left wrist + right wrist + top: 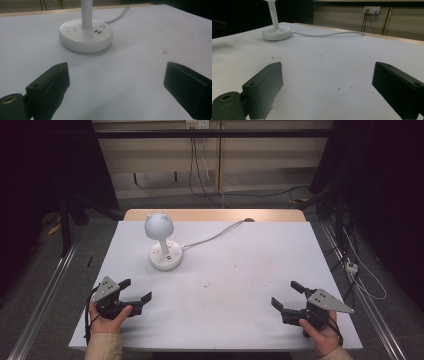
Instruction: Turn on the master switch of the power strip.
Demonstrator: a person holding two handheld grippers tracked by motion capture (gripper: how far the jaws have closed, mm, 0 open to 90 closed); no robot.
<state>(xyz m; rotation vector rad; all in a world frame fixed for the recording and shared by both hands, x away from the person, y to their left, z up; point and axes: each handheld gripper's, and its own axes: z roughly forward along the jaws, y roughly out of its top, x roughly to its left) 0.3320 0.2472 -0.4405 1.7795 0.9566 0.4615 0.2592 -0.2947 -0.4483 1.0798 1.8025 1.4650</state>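
A white worktop [240, 270] carries a small white lamp [163, 245] set toward its far left part, well back from the near edge. The lamp has a round, flat base [86, 36] with sockets and a button on its top face, a thin upright stem [87, 13] and a rounded shade [159, 224] with two small ear-like bumps. Its white cable [215, 236] runs from the base across the worktop to the far edge.

The left gripper [134, 293] rests near the near left corner, held in the person's left hand [107, 317]. Its fingers [53, 82] stand wide apart with nothing between them, and they point toward the lamp base, which lies ahead of them and apart from them.

The right gripper [289, 295] rests near the near right corner, held in the person's right hand [322, 335]. Its fingers [265, 82] are also spread wide over bare worktop, gripping nothing. In the right gripper view the lamp stands far off at the upper left, with the cable trailing toward the far edge.

A few small dark specks [206, 284] mark the middle of the worktop.
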